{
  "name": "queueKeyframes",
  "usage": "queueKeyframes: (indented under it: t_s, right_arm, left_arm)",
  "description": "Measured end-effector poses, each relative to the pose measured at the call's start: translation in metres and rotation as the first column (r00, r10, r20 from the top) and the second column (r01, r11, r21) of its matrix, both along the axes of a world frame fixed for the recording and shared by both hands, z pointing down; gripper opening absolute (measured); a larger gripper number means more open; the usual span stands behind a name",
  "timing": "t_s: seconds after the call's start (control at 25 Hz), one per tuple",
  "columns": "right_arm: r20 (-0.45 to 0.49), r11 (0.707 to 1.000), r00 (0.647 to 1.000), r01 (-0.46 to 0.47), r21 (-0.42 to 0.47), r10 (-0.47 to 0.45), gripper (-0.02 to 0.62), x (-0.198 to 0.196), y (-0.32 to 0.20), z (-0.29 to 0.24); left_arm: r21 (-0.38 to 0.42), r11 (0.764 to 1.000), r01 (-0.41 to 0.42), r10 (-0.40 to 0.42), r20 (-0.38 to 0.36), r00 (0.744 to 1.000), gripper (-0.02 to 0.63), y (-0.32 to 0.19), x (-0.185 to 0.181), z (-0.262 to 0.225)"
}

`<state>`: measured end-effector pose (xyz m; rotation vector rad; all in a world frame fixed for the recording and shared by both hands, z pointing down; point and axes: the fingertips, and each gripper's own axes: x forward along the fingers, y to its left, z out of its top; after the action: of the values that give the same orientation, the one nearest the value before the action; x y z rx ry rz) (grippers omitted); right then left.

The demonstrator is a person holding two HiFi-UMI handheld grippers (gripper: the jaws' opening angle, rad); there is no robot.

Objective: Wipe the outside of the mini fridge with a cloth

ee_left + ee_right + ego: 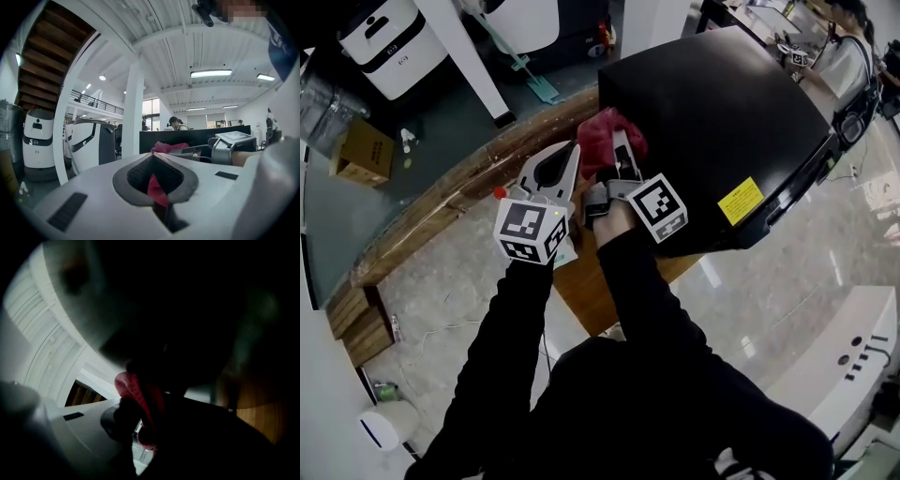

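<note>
The black mini fridge (pixel 722 112) stands on a wooden table (pixel 441 206). A red cloth (pixel 609 133) is bunched against the fridge's left corner. My right gripper (pixel 619 157) is shut on the cloth and holds it to the fridge. My left gripper (pixel 569 167) lies just left of it, with its white jaws shut and a corner of the cloth (pixel 157 190) caught between them. The left gripper view shows the cloth bunch (pixel 166 147) and the right gripper (pixel 225 147) ahead. The right gripper view is mostly dark fridge surface (pixel 187 310), with the cloth (pixel 140 397) hanging beside the left gripper (pixel 84 427).
A yellow label (pixel 741 200) sits on the fridge's near face. Beyond the table are a white pillar (pixel 473 56), a white machine (pixel 389 42) and a cardboard box (pixel 366 150). A white unit (pixel 844 356) stands at the lower right. A person (pixel 848 37) is beyond the fridge.
</note>
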<state>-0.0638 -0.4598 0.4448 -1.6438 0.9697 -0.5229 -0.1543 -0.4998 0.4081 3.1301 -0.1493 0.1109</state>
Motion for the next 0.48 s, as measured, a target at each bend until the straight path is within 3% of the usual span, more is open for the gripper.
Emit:
queueKeyframes:
  t_s: [0.2, 0.48]
  right_arm:
    - [0.110, 1.000, 0.994, -0.008, -0.020, 0.010, 0.081, 0.003, -0.007, 0.048]
    - [0.150, 1.000, 0.989, 0.016, -0.014, -0.014, 0.083, 0.008, -0.015, 0.110]
  left_arm:
    - [-0.055, 0.998, -0.006, 0.009, 0.055, 0.998, 0.006, -0.010, 0.005, 0.039]
    - [-0.104, 0.994, -0.029, 0.041, 0.109, 0.993, 0.006, -0.017, 0.009, 0.108]
